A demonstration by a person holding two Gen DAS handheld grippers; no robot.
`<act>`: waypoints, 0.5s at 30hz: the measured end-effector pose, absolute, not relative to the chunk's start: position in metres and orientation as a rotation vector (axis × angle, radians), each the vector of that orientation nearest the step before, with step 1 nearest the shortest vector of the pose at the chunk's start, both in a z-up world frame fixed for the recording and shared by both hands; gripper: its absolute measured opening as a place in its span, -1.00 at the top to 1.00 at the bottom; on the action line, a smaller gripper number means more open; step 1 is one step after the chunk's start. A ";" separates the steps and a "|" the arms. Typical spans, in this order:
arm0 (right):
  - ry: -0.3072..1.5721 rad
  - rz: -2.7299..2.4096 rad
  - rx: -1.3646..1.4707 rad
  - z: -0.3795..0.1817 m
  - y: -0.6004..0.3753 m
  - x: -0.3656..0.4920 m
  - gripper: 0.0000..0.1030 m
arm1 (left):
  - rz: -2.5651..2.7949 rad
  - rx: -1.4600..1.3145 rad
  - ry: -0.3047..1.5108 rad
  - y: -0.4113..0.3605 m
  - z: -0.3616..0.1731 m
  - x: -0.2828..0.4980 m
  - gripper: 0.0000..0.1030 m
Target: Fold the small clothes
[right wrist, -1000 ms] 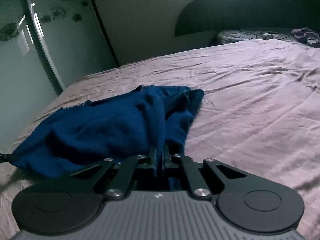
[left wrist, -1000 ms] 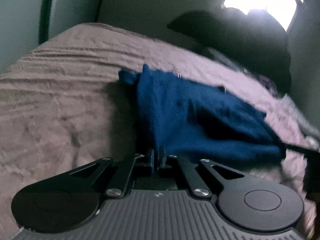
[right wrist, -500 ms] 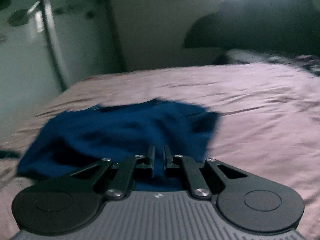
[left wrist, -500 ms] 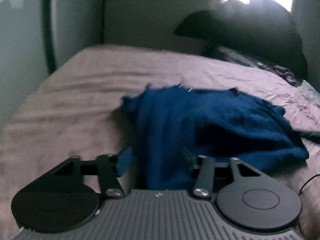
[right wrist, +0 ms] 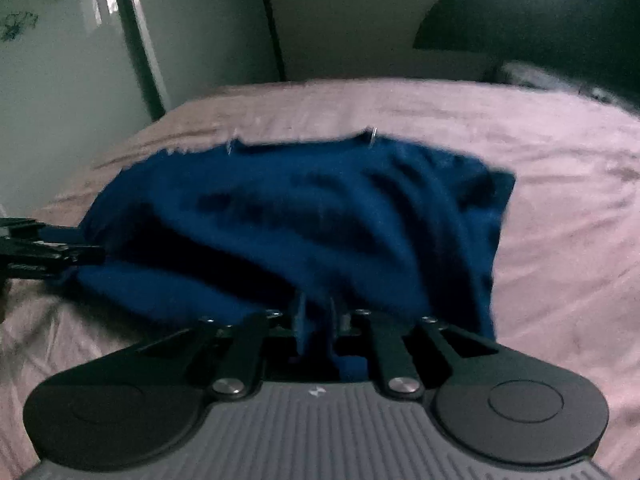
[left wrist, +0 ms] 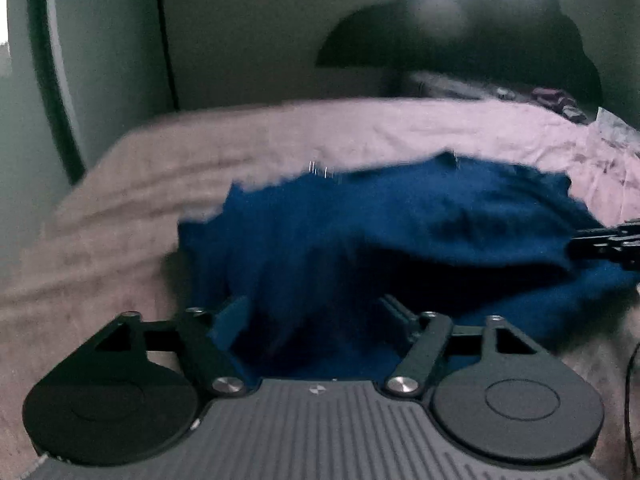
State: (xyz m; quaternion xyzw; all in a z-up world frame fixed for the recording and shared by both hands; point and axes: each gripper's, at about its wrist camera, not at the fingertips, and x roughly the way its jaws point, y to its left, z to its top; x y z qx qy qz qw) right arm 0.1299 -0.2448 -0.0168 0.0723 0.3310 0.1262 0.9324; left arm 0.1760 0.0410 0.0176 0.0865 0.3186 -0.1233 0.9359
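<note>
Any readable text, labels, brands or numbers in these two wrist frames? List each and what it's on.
No readable text in either view.
Grey ribbed gripper body: one small white mark at its front edge, a logo-like symbol, no letters.
Dark blue knit garment: no visible tag or print; frame is motion-blurred.
Pale cupboard door: dark flower-like decals only, no words.
Pink bedsheet: plain.

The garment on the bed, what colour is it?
Dark blue garment, plain with no pattern visible, clearest in the right wrist view.

The left tool (left wrist: pixel 316 312) has its fingers spread wide, while the right tool (right wrist: pixel 316 316) has its fingers slightly parted.
</note>
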 end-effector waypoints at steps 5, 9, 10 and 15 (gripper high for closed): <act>0.611 0.261 0.144 -0.003 -0.242 0.173 -0.21 | -0.159 0.223 0.586 0.024 0.020 0.220 -0.78; 0.632 0.206 0.169 -0.014 -0.248 0.219 -0.21 | -0.068 0.229 0.619 0.021 0.003 0.254 -0.78; 0.648 0.176 0.169 -0.020 -0.251 0.227 -0.21 | -0.054 0.227 0.637 0.022 -0.003 0.260 -0.77; 0.663 0.092 0.196 -0.041 -0.266 0.240 -0.20 | -0.036 0.188 0.669 0.032 -0.020 0.267 -0.82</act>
